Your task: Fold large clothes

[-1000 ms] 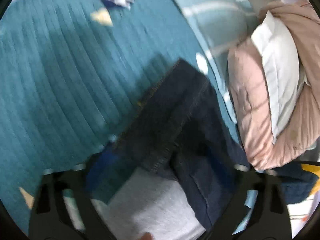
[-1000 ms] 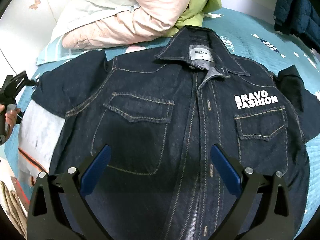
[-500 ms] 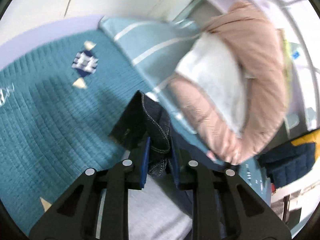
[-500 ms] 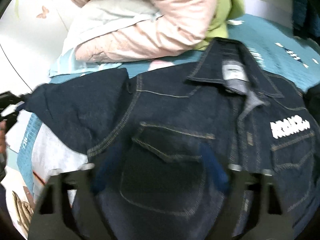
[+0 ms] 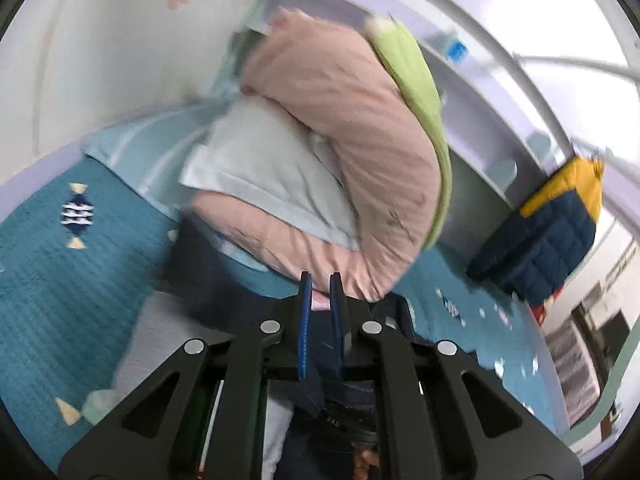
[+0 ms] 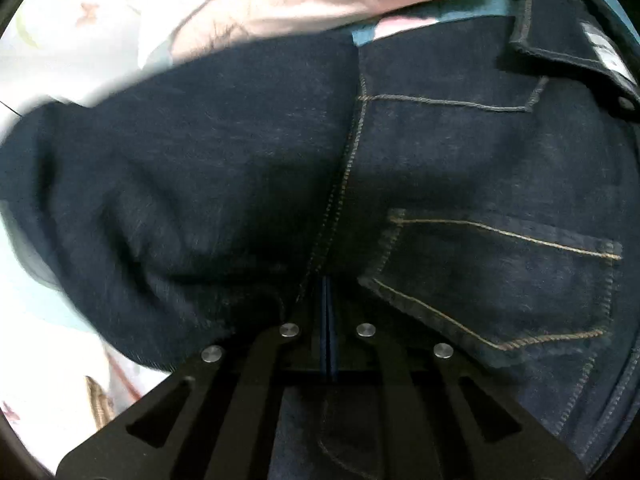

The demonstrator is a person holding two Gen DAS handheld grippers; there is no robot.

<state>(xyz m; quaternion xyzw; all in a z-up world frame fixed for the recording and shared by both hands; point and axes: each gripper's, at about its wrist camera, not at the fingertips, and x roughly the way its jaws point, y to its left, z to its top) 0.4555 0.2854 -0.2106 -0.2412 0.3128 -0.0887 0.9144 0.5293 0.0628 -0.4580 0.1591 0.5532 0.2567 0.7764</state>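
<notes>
1. Your left gripper (image 5: 320, 280) is clenched, its blue fingers (image 5: 305, 320) pinching dark fabric of the denim jacket (image 6: 460, 168).
2. Your right gripper (image 6: 328, 284) is clamped on the jacket at the sleeve seam.
3. The jacket lies spread on the bed (image 5: 52, 280); its chest pocket (image 6: 500, 280) sits at 3 o'clock.
4. The pink quilt (image 5: 360, 152) is heaped at 12 o'clock.

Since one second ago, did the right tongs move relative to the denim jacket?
Yes. The right tongs moved down and left over the denim jacket: its chest pocket now lies close on the right, and the jaws have closed.
</notes>
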